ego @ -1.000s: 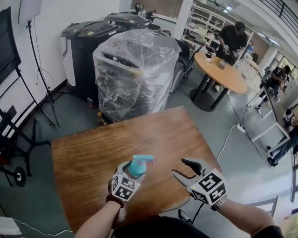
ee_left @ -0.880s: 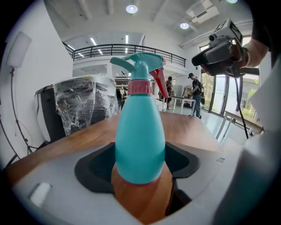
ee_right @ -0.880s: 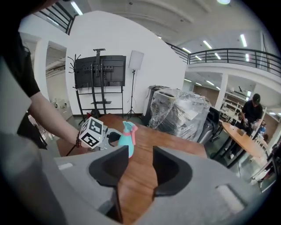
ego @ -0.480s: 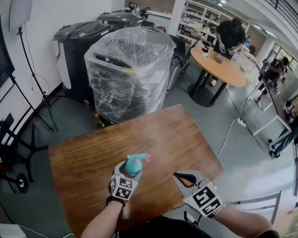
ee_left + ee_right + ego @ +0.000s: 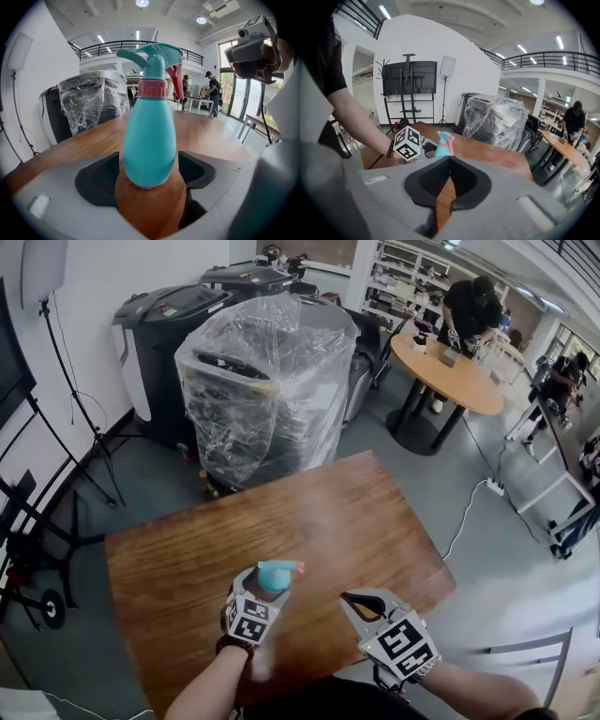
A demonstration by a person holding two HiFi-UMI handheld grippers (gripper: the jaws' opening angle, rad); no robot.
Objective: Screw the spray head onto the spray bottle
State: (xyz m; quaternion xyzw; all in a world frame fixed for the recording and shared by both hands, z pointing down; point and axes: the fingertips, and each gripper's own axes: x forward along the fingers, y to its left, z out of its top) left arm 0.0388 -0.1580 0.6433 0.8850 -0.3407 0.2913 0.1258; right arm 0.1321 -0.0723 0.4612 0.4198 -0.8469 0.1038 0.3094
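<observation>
**Fig.** My left tool (image 5: 150, 174), its jaws just opened, flanks the spray bottle (image 5: 150, 140) standing on the worktop (image 5: 309, 512), pads seemingly clear of it. Right of the bottle, my right tool (image 5: 449, 180) is closed and empty. The spray head (image 5: 152, 58) appears seated, so next I back away without tipping it.

1. A teal bottle (image 5: 150, 140) stands upright on the wooden surface (image 5: 84, 140), in the middle of the view.
2. The spray head (image 5: 152, 58) sits on its neck above a pink collar (image 5: 151, 88), with the nozzle pointing left and the red trigger (image 5: 177, 82) hanging at the right.
3. The left tongs (image 5: 149, 174) flank the bottle's base. Their jaws are apart and have just been opening, and the black pads (image 5: 98, 180) stand just beside the bottle with a thin gap on each side.
4. A plastic-wrapped machine (image 5: 93, 101) stands beyond the surface at the left.
5. People (image 5: 213, 91) stand far back at the right, near tall windows.
</observation>
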